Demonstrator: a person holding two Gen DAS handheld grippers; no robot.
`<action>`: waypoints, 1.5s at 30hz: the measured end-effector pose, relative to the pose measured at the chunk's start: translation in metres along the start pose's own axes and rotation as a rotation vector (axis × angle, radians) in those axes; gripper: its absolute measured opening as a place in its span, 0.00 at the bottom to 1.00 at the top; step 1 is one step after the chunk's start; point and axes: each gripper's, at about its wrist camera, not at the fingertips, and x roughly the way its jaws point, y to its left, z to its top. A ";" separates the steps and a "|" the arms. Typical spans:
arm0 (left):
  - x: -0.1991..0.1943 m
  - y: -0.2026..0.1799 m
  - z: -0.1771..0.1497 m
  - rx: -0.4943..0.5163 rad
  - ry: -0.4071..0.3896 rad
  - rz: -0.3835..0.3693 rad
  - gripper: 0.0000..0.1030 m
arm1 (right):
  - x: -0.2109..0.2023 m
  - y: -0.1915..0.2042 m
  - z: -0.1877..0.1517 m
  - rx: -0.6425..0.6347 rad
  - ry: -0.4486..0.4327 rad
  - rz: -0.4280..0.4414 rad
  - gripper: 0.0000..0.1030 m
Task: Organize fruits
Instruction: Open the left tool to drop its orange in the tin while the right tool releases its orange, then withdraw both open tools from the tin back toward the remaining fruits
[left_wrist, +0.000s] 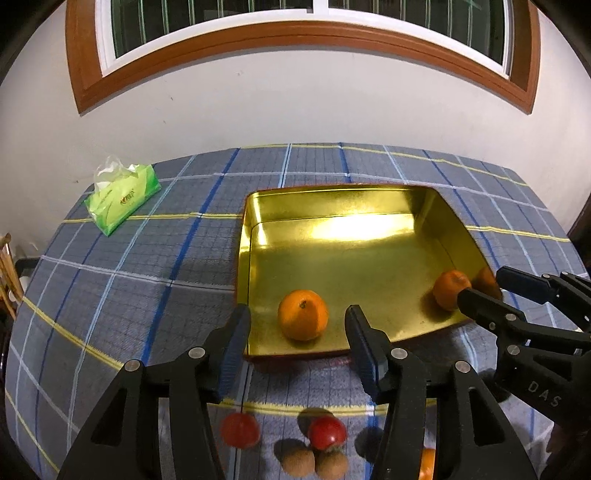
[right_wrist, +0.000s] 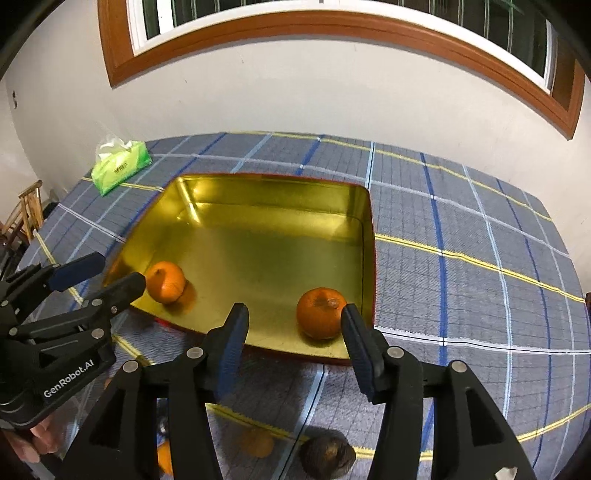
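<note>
A gold tin tray (left_wrist: 332, 254) (right_wrist: 266, 243) lies on the plaid cloth. Two oranges sit in it: one near its front left (left_wrist: 303, 319) (right_wrist: 165, 281), one at its front right (left_wrist: 450, 294) (right_wrist: 320, 313). My left gripper (left_wrist: 297, 345) is open and empty, just in front of the left orange; it also shows in the right wrist view (right_wrist: 107, 275). My right gripper (right_wrist: 293, 341) is open and empty, just in front of the right orange; it also shows in the left wrist view (left_wrist: 487, 286). On the cloth below lie two red fruits (left_wrist: 327, 432) (left_wrist: 239, 430), two brown fruits (left_wrist: 314, 461), and a dark fruit (right_wrist: 327, 456).
A green tissue pack (left_wrist: 122, 201) (right_wrist: 120, 164) lies at the table's far left. A white wall with a wooden-framed window (left_wrist: 295, 37) stands behind the table. A wooden chair (right_wrist: 26, 210) stands off the left edge.
</note>
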 end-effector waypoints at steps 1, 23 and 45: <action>-0.005 0.000 -0.001 -0.002 -0.005 0.002 0.53 | -0.004 0.001 -0.001 -0.002 -0.006 0.002 0.48; -0.071 0.014 -0.054 -0.078 -0.066 0.045 0.53 | -0.066 0.005 -0.051 0.047 -0.059 0.048 0.48; -0.083 0.010 -0.113 -0.066 0.000 0.024 0.53 | -0.084 0.013 -0.107 0.066 -0.011 0.082 0.48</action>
